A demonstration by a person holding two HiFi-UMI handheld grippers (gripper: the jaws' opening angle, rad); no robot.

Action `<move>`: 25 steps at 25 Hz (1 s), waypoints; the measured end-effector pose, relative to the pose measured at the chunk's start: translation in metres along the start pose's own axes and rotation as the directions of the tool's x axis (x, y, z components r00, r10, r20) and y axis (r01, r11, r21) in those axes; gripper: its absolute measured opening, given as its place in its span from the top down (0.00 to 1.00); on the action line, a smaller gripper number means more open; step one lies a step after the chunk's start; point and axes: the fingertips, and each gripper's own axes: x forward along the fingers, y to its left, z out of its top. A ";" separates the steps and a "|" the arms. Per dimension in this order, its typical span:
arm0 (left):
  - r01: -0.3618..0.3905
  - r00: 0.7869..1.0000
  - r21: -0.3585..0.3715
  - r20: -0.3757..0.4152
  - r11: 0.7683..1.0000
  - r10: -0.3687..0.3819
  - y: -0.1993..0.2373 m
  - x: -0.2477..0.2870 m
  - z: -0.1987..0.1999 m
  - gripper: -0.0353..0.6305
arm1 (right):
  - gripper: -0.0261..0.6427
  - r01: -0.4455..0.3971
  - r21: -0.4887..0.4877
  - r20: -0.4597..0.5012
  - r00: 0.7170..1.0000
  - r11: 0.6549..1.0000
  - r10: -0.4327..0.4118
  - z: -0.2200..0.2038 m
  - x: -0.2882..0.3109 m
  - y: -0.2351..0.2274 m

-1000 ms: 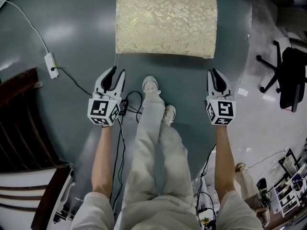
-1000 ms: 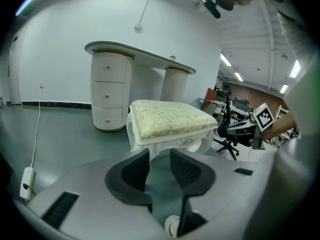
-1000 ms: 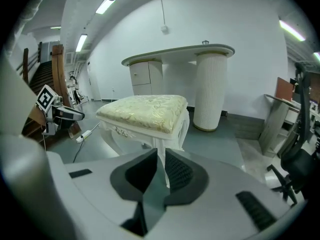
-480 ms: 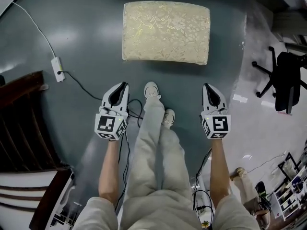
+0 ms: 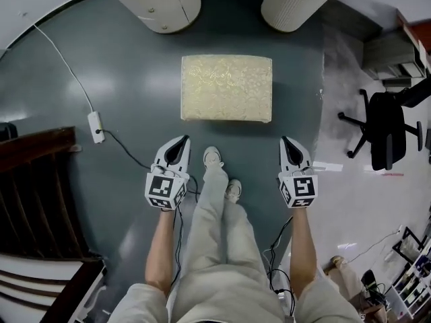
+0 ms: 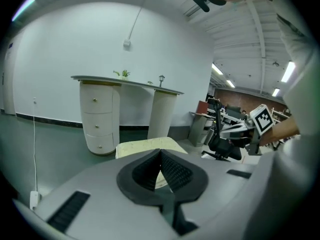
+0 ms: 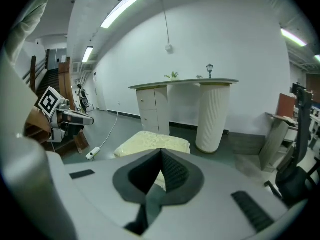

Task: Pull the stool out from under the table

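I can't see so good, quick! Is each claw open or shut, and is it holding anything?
Left claw: closed, holding nothing.
Right claw: closed, holding nothing.

No word, number, brand or sign can be read anywhere in these views. The only printed marks are the black-and-white square marker patterns on the white cube of the left gripper (image 5: 182, 142) and on that of the right gripper (image 5: 285, 142). These are blocky codes with no letters or digits.
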 end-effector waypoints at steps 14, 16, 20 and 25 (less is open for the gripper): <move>0.006 0.998 0.058 0.069 0.998 -0.010 -0.031 -0.054 0.168 0.93 | 0.97 0.080 -0.022 0.062 0.995 0.997 -0.078 0.141 -0.089 -0.020; 0.004 0.997 0.060 0.075 0.998 -0.009 -0.037 -0.068 0.183 0.93 | 0.97 0.082 -0.027 0.070 0.994 0.996 -0.080 0.157 -0.101 -0.016; -0.002 0.997 0.070 0.083 0.998 -0.004 -0.048 -0.092 0.208 0.93 | 0.97 0.087 -0.039 0.095 0.992 0.995 -0.083 0.190 -0.126 -0.011; 0.004 0.996 0.073 0.093 0.997 -0.011 -0.069 -0.126 0.229 0.93 | 0.97 0.092 -0.040 0.105 0.991 0.995 -0.087 0.212 -0.164 -0.002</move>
